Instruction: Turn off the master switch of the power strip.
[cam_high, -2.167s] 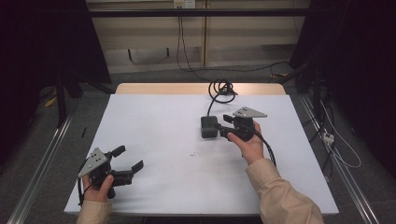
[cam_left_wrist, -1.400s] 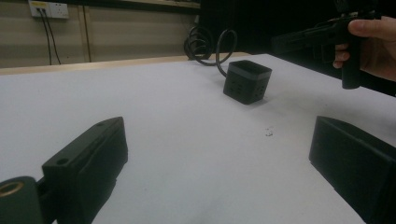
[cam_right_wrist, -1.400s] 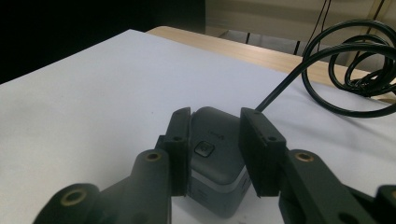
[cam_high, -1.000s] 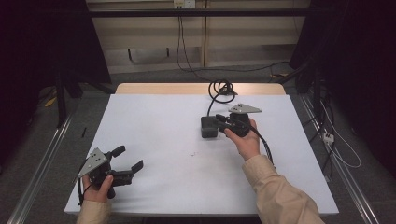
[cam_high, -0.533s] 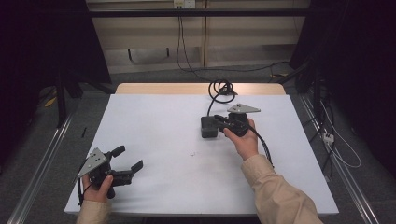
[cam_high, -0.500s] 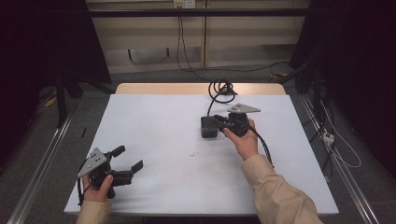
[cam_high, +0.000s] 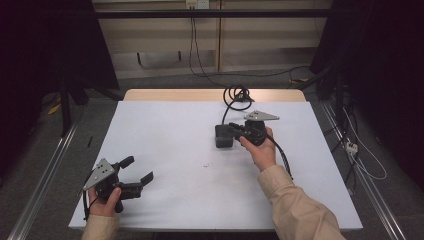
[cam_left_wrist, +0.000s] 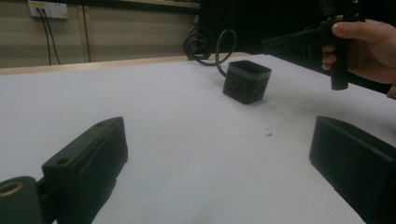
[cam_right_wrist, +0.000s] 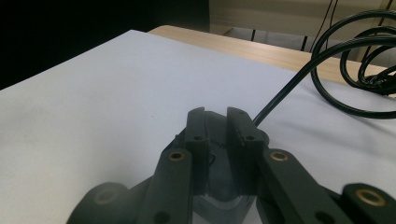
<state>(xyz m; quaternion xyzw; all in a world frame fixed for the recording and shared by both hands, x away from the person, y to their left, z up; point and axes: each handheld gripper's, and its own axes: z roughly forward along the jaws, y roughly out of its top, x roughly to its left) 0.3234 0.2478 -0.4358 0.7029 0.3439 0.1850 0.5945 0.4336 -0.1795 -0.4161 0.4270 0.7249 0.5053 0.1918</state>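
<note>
The left gripper (cam_high: 134, 175) sits where it was near the tabletop's (cam_high: 165, 130) front left corner, jaws spread over bare surface. Farther back, right of centre, the right gripper (cam_high: 233, 131) has barely shifted; its jaws have just been closing and now stand narrow above the black power block (cam_high: 223, 136). That block keeps its place, its cable (cam_high: 237, 95) coiled at the far edge.

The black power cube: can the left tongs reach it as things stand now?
Probably yes. The white table between the open left tongs and the black power cube is bare, though the right tongs are already at it.
</note>
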